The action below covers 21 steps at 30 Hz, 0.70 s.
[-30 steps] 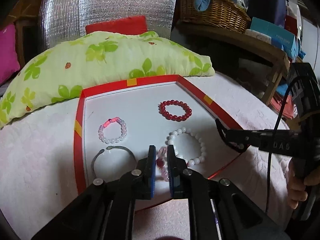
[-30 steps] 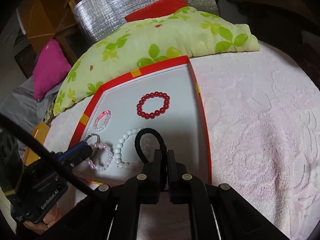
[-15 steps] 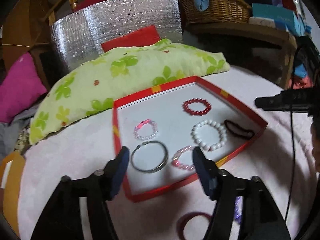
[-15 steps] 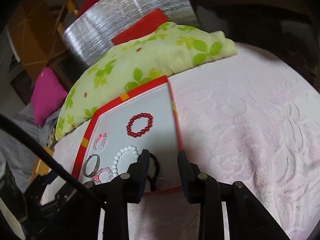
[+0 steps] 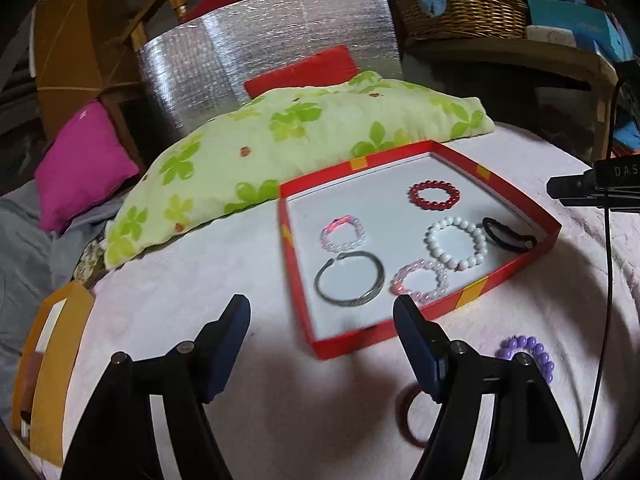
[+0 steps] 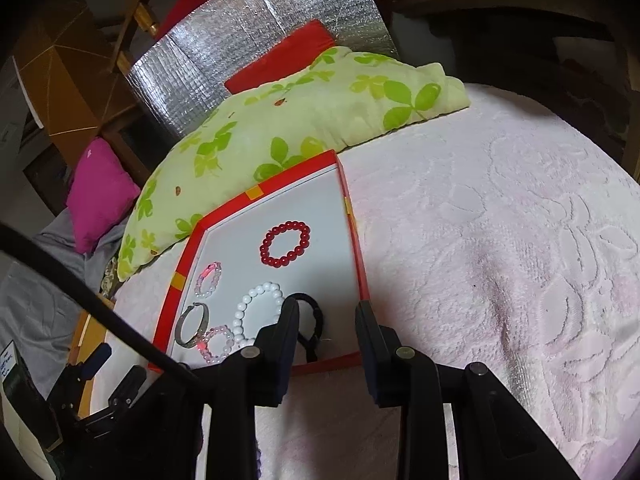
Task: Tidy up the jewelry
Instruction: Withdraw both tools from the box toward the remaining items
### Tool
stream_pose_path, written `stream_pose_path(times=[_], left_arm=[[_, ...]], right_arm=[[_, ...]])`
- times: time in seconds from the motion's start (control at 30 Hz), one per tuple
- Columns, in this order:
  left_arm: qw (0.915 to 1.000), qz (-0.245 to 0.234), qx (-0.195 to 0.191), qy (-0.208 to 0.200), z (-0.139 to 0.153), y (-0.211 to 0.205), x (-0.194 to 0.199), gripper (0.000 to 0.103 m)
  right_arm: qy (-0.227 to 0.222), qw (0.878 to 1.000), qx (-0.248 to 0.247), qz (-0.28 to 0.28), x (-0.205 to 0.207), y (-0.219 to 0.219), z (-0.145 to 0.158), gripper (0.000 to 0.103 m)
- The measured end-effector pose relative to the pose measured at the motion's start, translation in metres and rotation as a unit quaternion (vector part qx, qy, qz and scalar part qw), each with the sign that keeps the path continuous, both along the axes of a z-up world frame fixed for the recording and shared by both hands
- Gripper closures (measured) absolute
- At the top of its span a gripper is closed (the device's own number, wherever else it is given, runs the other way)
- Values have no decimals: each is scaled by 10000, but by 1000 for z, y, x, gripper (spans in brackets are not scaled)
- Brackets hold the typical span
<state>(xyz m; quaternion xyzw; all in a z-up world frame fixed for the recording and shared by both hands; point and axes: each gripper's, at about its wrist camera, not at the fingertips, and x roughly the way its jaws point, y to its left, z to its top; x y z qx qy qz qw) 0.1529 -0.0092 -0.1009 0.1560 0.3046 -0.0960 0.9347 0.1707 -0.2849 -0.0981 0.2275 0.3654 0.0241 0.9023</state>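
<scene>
A red-rimmed tray (image 5: 516, 268) (image 6: 352, 216) lies on the pink blanket. It holds a red bead bracelet (image 5: 434, 195) (image 6: 285, 243), a white bead bracelet (image 5: 456, 242) (image 6: 258, 304), two pink bead bracelets (image 5: 343, 234) (image 5: 420, 282), a silver bangle (image 5: 349, 282) (image 6: 193, 324) and a black hair tie (image 5: 507, 235) (image 6: 310, 320). A purple bead bracelet (image 5: 528, 354) and a dark red bangle (image 5: 408, 416) lie on the blanket in front of the tray. My left gripper (image 5: 322, 316) is open and empty, above the tray's near corner. My right gripper (image 6: 328, 316) is open and empty, above the tray's near edge by the hair tie.
A green leaf-print pillow (image 5: 304, 136) lies behind the tray, with a magenta cushion (image 5: 80, 164) to its left and a silver foil panel (image 5: 264, 40) behind. A wicker basket (image 5: 464, 12) stands on a wooden shelf at the back right. An orange box (image 5: 56, 360) sits at the left.
Both grippers have opened and drawn back from the tray. The left let go of a pink bead bracelet and the right let go of the black hair tie; both now lie in the tray.
</scene>
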Motion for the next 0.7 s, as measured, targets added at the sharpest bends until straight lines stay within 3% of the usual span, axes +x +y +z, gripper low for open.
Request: stream_pose_path(times=[0.43,0.7], left_arm=[[9971,525,-266,474,-18,32,-35,28],[9955,566,-294,695,-28,38,-51,28]], right_arm=[[-30,9996,225,165,-10,3,1,72],[-31,9970,41,775,-19,31,0,72]])
